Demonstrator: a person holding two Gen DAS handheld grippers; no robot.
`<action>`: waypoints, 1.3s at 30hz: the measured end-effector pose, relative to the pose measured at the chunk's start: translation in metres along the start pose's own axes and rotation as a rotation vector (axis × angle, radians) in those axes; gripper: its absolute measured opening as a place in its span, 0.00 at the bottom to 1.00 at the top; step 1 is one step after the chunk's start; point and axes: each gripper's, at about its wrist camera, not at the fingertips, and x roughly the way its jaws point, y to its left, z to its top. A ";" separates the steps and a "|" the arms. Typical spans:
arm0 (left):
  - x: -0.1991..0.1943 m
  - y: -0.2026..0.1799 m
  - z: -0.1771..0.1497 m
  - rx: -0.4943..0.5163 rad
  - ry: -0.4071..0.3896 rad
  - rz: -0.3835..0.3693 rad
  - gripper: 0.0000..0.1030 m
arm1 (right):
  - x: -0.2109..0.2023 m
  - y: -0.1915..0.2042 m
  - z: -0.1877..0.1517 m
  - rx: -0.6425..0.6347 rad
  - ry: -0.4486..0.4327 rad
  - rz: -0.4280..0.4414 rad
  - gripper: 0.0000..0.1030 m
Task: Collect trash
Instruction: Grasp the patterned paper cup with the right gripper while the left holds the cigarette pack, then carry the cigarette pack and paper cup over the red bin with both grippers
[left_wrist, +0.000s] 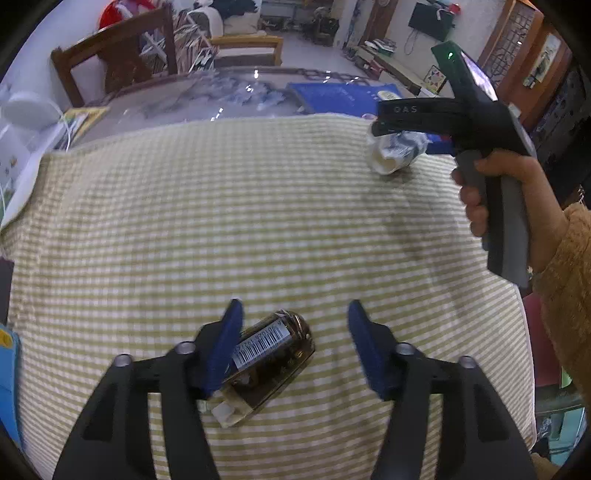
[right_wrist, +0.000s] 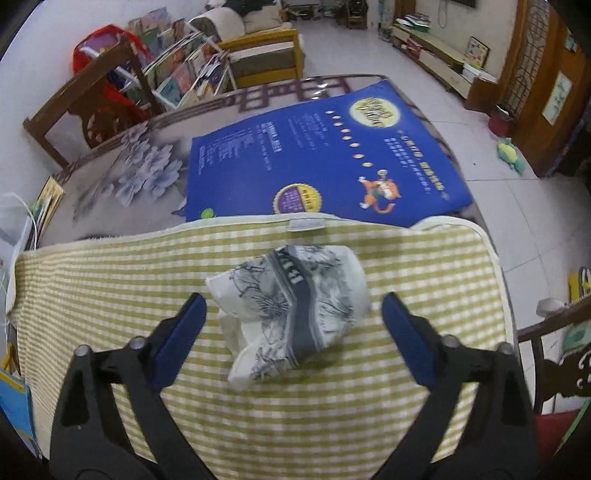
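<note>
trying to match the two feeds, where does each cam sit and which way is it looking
Left wrist: sits on the left gripper, looking forward and down over the checked mat; a bottle lies between its open fingers, and the person's right hand shows holding the right gripper.
Right wrist: sits on the right gripper, looking forward and down at the crushed cup between its open fingers; only its own fingers show.
Shared: the mat, the cup, the blue poster, the wooden chair.
</note>
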 end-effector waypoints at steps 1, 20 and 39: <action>0.001 0.003 -0.002 -0.008 0.003 -0.006 0.63 | -0.001 0.002 -0.001 -0.020 -0.008 -0.014 0.74; 0.011 0.015 -0.030 -0.042 0.073 -0.029 0.21 | -0.110 0.025 -0.070 -0.134 -0.137 0.126 0.67; -0.096 -0.057 -0.022 0.051 -0.168 -0.010 0.21 | -0.212 -0.011 -0.166 -0.028 -0.233 0.116 0.68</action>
